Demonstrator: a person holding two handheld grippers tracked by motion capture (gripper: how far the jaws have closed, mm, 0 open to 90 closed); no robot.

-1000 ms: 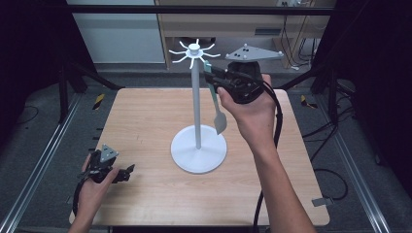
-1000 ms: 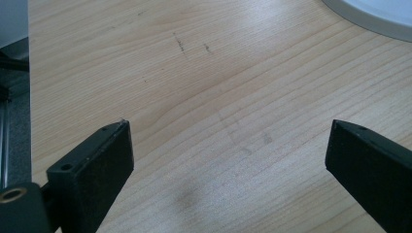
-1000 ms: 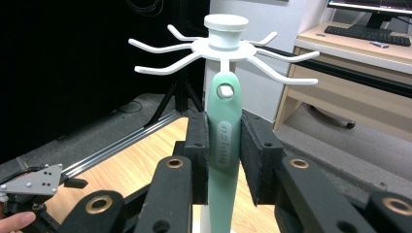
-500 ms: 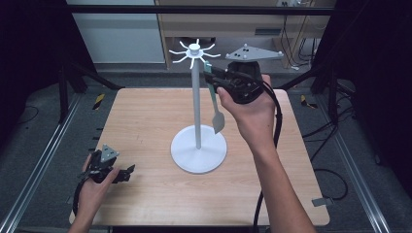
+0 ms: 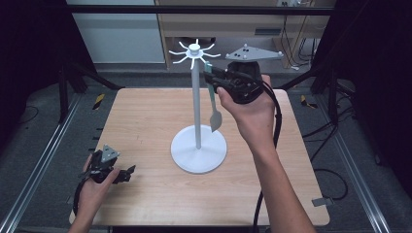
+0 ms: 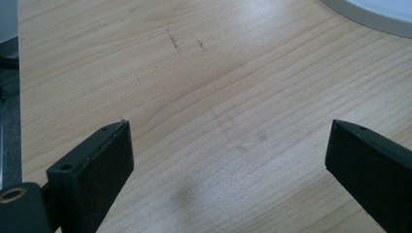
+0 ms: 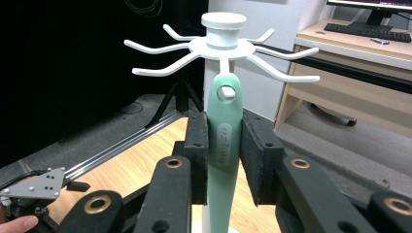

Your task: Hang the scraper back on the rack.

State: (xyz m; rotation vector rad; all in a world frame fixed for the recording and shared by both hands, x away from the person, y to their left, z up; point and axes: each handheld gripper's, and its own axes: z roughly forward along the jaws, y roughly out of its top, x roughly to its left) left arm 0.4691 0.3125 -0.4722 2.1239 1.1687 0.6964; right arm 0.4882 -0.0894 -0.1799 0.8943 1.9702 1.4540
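At upper centre, the right claw (image 7: 223, 160) grips a mint-green plastic utensil (image 7: 224, 141) just below the white pronged hanging stand (image 7: 222, 46). Its handle hole should line up squarely with one prong before lifting on. The left claw (image 6: 228, 160) rests wide open on the pale wooden table (image 5: 145, 126).

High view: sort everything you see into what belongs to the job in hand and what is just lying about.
In the job:
- right gripper, shut on the green utensil
- white hook stand, whose hooks the utensil's handle hole is near
- table, bearing the stand

Lying about:
- left gripper, open and idle low over the table
- yellow-black tool on the floor
- desk behind
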